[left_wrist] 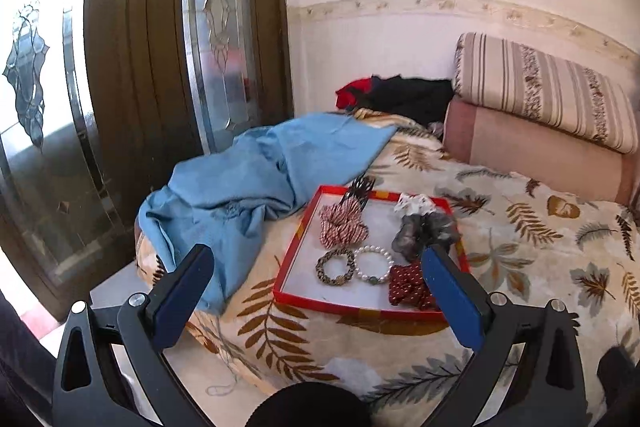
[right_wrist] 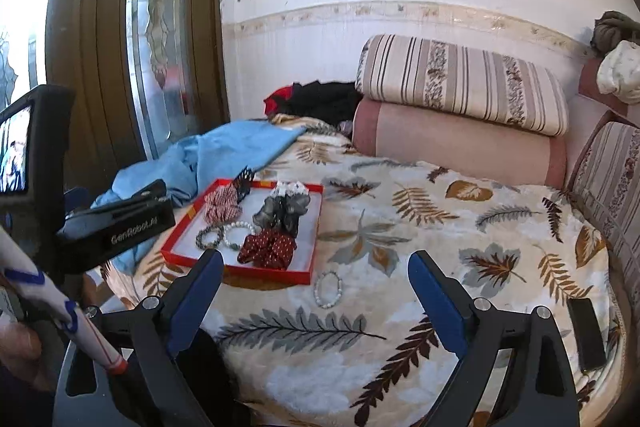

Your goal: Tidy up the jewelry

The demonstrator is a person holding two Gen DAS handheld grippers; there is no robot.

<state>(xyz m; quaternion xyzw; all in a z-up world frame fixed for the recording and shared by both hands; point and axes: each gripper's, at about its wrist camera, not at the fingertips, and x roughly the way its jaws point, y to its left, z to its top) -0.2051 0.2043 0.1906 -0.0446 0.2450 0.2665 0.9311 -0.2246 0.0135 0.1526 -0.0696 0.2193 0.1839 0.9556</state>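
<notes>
Nearest, wide-spread jaws of the right gripper (right_wrist: 316,269), nothing between them, poised over a leaf-patterned blanket (right_wrist: 420,227) covering the bed. Just ahead on that blanket, a loose white bead bracelet (right_wrist: 329,289), lying apart from the tray and close to its near edge. At the right edge of the bed, a dark phone (right_wrist: 587,334) lying flat. Left gripper (left_wrist: 316,265) likewise with jaws wide and empty, aimed at a shallow red-rimmed tray (left_wrist: 292,255) resting on the blanket. Inside the tray: a dark red dotted scrunchie (left_wrist: 408,285) at the near right corner, a pearl bracelet (left_wrist: 373,263) touching a leopard-print hair tie (left_wrist: 335,267) beside it, a red-and-white striped scrunchie (left_wrist: 343,223) behind, a grey sheer scrunchie (left_wrist: 420,231) to the right, a white one (left_wrist: 414,203) at the far rim, and a black hair comb (left_wrist: 362,189) leaning over the far edge. Left of the tray, a crumpled blue cloth (left_wrist: 248,183). Farther back, a pink bolster (right_wrist: 460,143) with a striped cushion (right_wrist: 460,79) stacked on top, dark and red clothing (right_wrist: 316,99) heaped beside them. Beyond, a white wall with a patterned border strip (right_wrist: 400,11) and a dark wooden door with leaded glass (left_wrist: 120,47).
</notes>
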